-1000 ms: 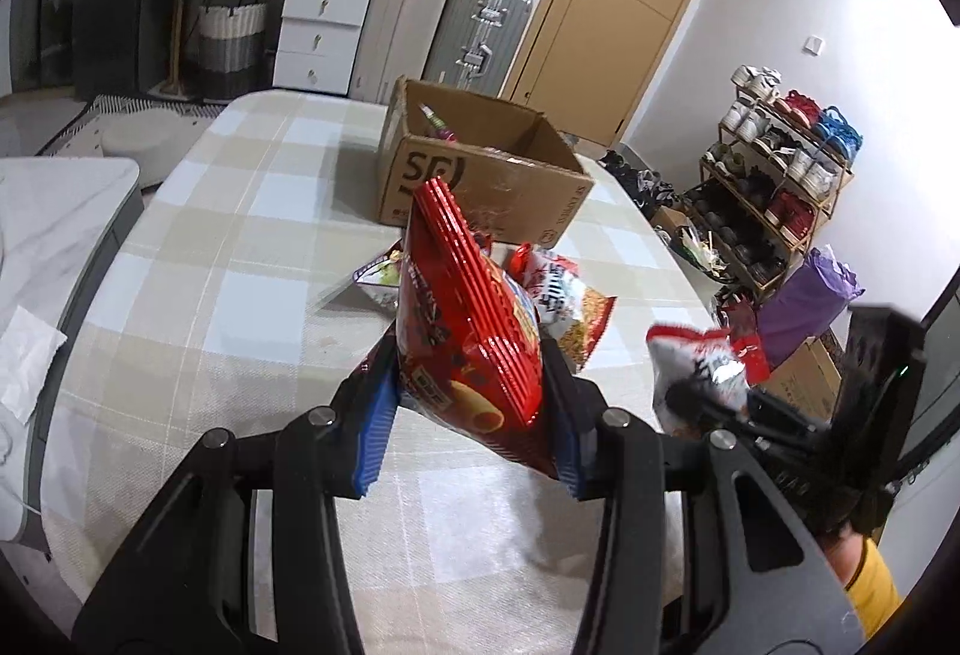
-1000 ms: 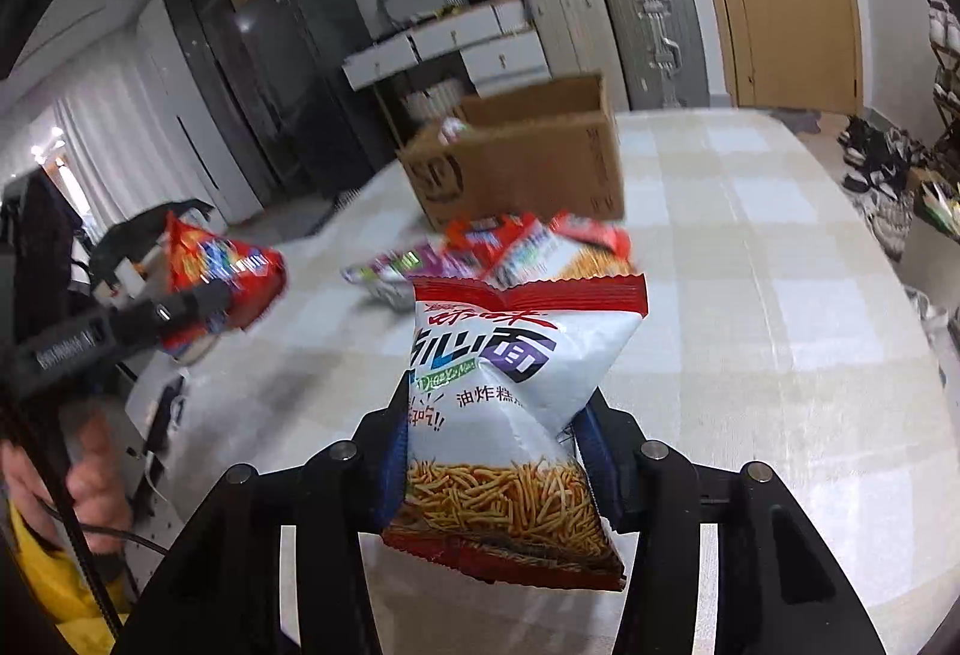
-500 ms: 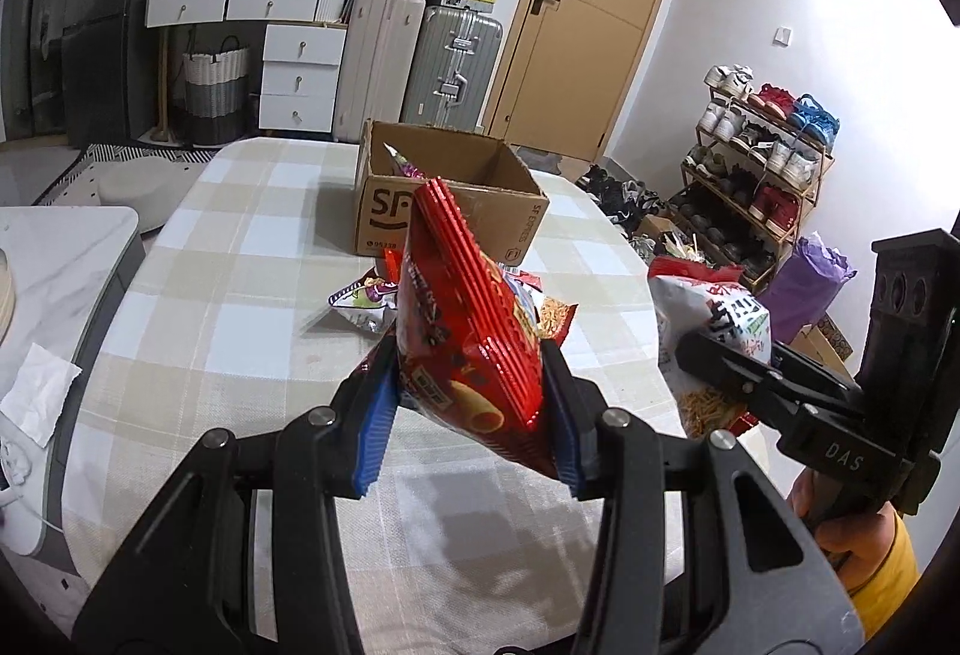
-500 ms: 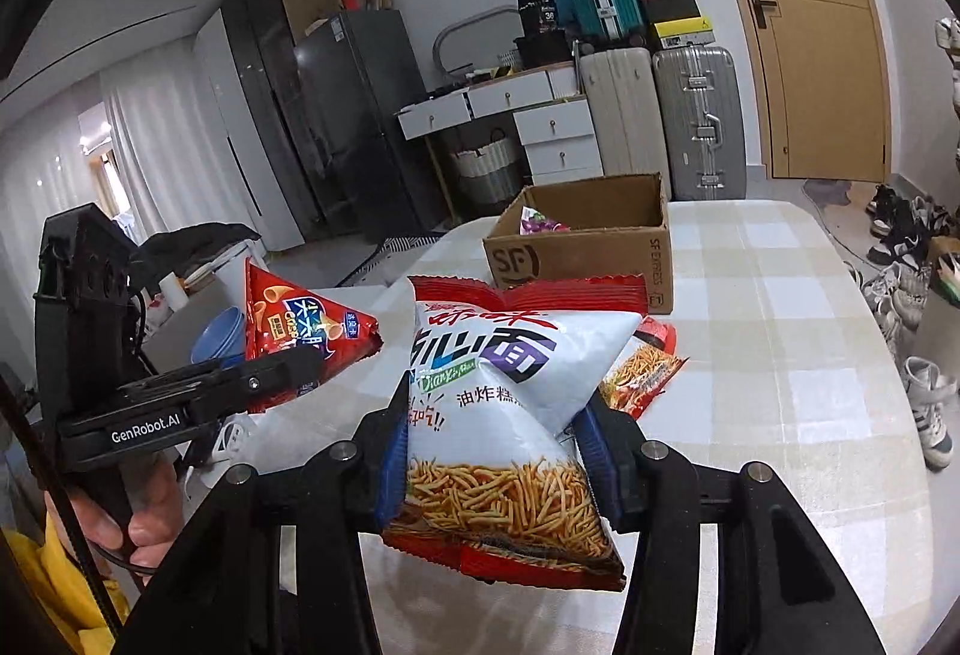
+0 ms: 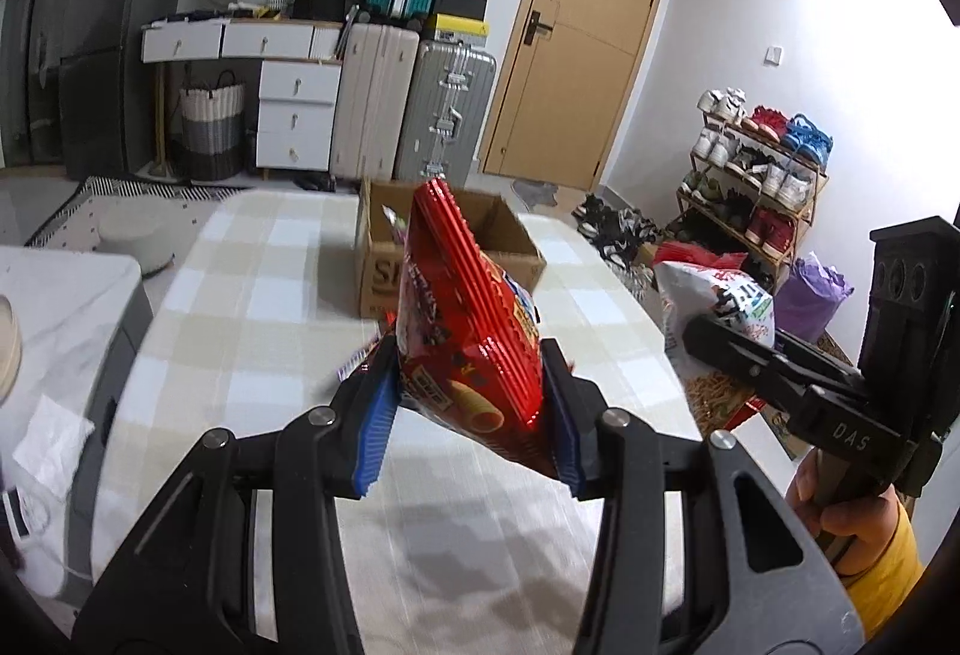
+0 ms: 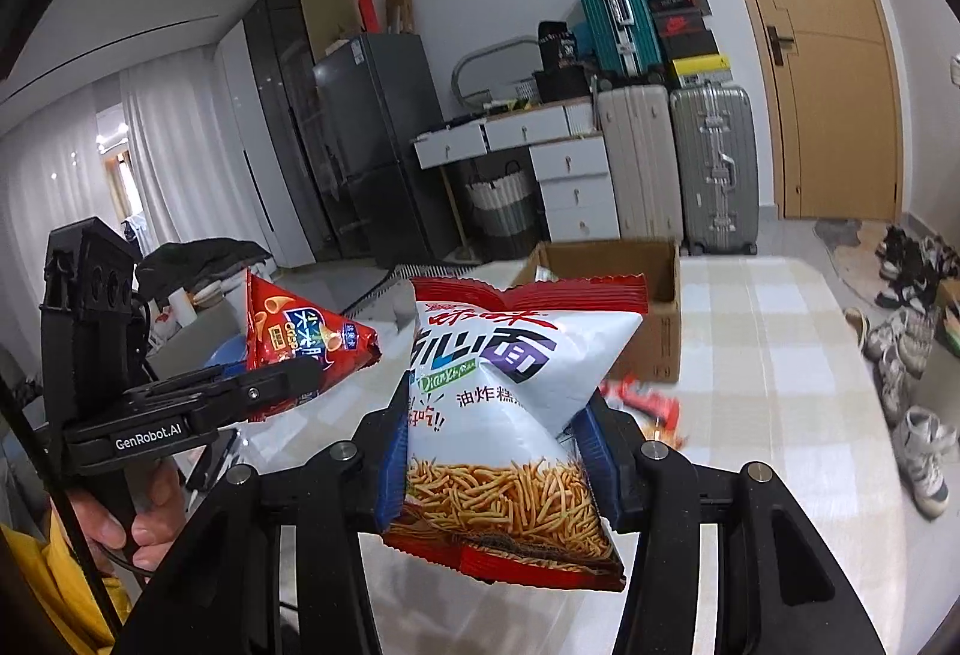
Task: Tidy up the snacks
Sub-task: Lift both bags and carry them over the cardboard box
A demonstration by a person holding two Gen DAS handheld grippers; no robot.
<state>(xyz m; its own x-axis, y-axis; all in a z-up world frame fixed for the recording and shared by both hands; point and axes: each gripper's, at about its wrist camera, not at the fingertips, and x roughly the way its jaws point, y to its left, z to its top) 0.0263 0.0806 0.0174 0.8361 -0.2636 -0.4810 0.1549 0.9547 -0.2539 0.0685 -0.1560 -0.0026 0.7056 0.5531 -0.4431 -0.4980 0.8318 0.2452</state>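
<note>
My left gripper (image 5: 471,409) is shut on a red snack bag (image 5: 462,319), held upright above the checked table (image 5: 252,295). The same red bag (image 6: 300,337) shows in the right wrist view, held by the left gripper (image 6: 282,385). My right gripper (image 6: 495,451) is shut on a white and red noodle-snack bag (image 6: 510,415); it also shows in the left wrist view (image 5: 720,307) at the right. An open cardboard box (image 5: 384,259) stands at the far middle of the table, with a packet inside. The box (image 6: 654,289) lies behind the white bag.
Loose snack packets (image 6: 642,400) lie on the table in front of the box. Suitcases (image 5: 444,114), drawers (image 5: 294,108) and a door (image 5: 576,54) stand beyond the table. A shoe rack (image 5: 756,175) is at the right; a white counter (image 5: 54,307) at the left.
Both grippers have risen and pulled back from the table with their bags held. The box and loose packets now look farther and lower.
</note>
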